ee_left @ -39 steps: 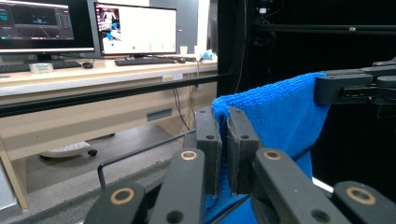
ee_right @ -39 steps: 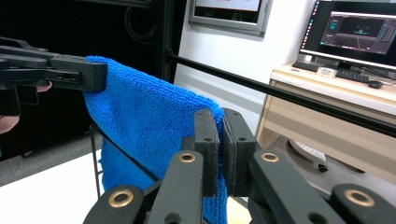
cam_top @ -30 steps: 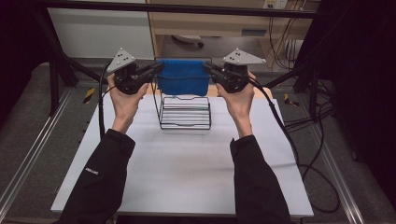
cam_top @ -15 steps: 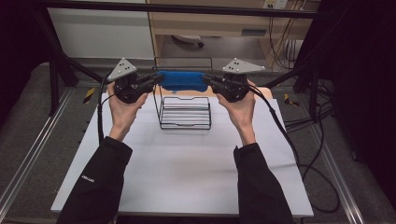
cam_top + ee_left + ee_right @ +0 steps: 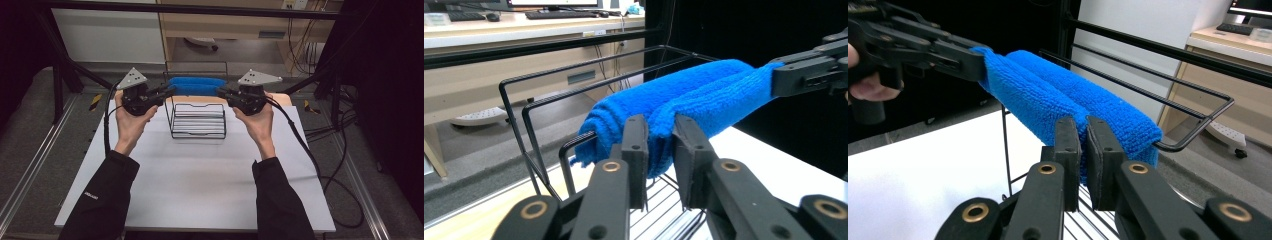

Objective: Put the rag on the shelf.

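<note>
A blue towel [image 5: 196,86] hangs folded over a top bar of the black wire rack [image 5: 197,120], stretched between both grippers. My left gripper [image 5: 171,90] is shut on the towel's left end, my right gripper [image 5: 220,92] on its right end. In the left gripper view the jaws [image 5: 660,125] pinch the towel's [image 5: 704,95] hanging fold, and the other gripper [image 5: 809,75] holds the far end. The right gripper view has the jaws [image 5: 1081,122] clamped on the towel [image 5: 1073,95], while the other gripper [image 5: 923,47] grips the far corner.
The rack stands at the far middle of the white tabletop [image 5: 200,180]. Its further wire bars [image 5: 1168,85] rise behind the towel. Cables [image 5: 310,150] trail off the table's right side. A black frame post [image 5: 60,75] stands at the far left.
Both grippers have carried the towel away from me and lowered it. It hung flat in front of the rack's top; now it lies draped over a top bar.
</note>
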